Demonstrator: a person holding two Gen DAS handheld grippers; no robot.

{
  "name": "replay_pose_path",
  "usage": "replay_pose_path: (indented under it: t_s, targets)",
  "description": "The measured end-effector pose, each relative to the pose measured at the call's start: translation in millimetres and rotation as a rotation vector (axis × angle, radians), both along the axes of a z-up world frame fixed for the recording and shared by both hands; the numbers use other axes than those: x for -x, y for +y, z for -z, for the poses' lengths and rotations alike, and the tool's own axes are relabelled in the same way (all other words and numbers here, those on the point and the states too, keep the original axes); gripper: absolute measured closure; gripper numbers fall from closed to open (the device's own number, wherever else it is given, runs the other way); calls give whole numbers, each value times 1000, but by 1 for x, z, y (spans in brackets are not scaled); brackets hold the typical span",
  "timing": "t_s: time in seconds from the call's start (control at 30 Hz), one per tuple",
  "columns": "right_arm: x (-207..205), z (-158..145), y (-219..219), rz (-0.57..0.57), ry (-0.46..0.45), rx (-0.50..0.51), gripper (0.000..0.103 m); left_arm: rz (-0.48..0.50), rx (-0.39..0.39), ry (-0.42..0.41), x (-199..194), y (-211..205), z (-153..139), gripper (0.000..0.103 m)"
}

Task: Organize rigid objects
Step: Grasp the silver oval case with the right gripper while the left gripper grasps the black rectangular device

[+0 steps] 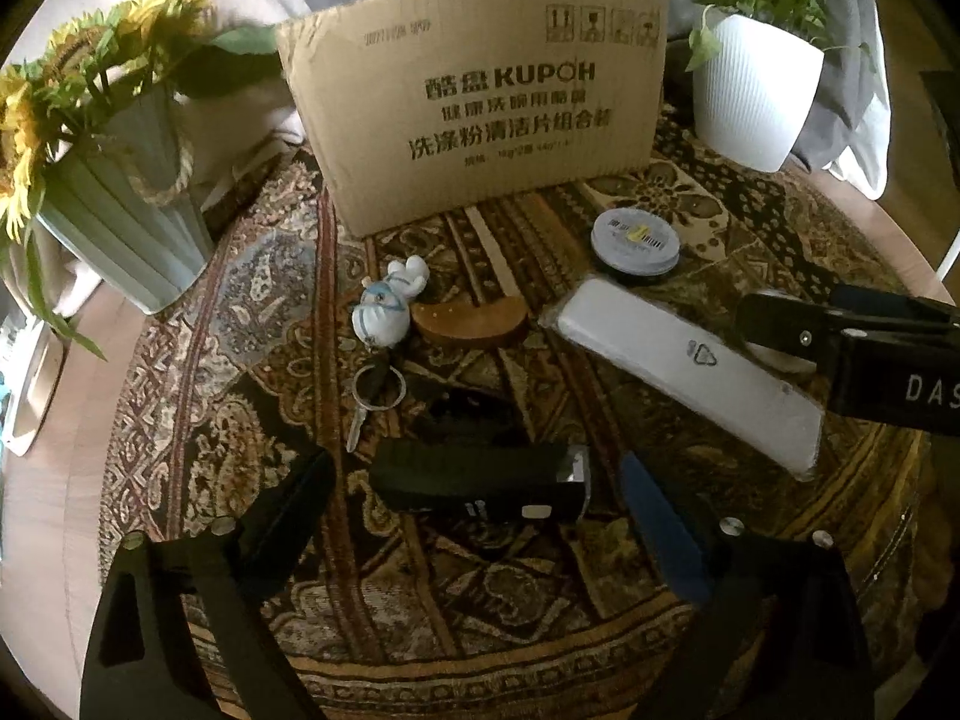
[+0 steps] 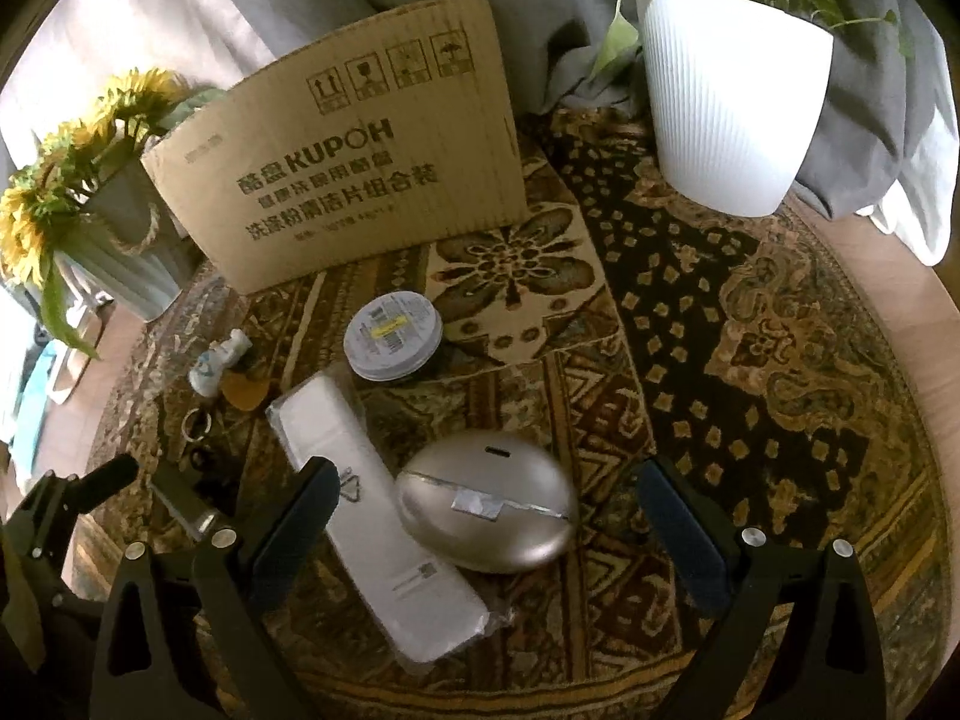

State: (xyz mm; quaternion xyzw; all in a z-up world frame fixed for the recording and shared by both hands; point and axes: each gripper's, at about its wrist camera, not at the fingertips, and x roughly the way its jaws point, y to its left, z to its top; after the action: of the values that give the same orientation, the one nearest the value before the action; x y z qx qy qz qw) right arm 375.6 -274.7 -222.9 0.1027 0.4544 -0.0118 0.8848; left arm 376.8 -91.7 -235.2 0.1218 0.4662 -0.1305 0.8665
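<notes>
On a patterned cloth lie a black rectangular device (image 1: pixel 480 483), a key ring with a white figurine (image 1: pixel 390 300), a brown wooden piece (image 1: pixel 471 321), a round grey tin (image 1: pixel 635 238) and a long white wrapped box (image 1: pixel 690 363). My left gripper (image 1: pixel 474 516) is open, its fingers either side of the black device. In the right wrist view my right gripper (image 2: pixel 486 516) is open around a golden oval case (image 2: pixel 486 510) that lies beside the white box (image 2: pixel 372 510). The tin (image 2: pixel 393 336) lies beyond. A cardboard box (image 1: pixel 474 96) stands at the back.
A sunflower vase (image 1: pixel 114 204) stands at the left and a white plant pot (image 2: pixel 735 102) at the back right. Grey fabric hangs behind. The round table's edge curves on both sides. The right gripper's body (image 1: pixel 852 348) shows at the right of the left wrist view.
</notes>
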Motion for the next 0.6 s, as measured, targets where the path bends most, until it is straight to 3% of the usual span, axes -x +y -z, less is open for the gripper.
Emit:
replay_pose_path:
  t_s: [0.27,0.33,0.53,0.6]
  targets:
    - [-6,6,0,-6,11,10,7,-3,-12,6,-4,-1,7,21]
    - [-7,7,-1,-7,13,9,12,2,-11,10,-4,-2,8,28]
    - [-7,11,-4,-7,36,-20,24,-1,-6,0,-4,-4,8,29]
    - [-7,12,-3,-23,31,-26,34,-4,0,1,-4,-4,8,29]
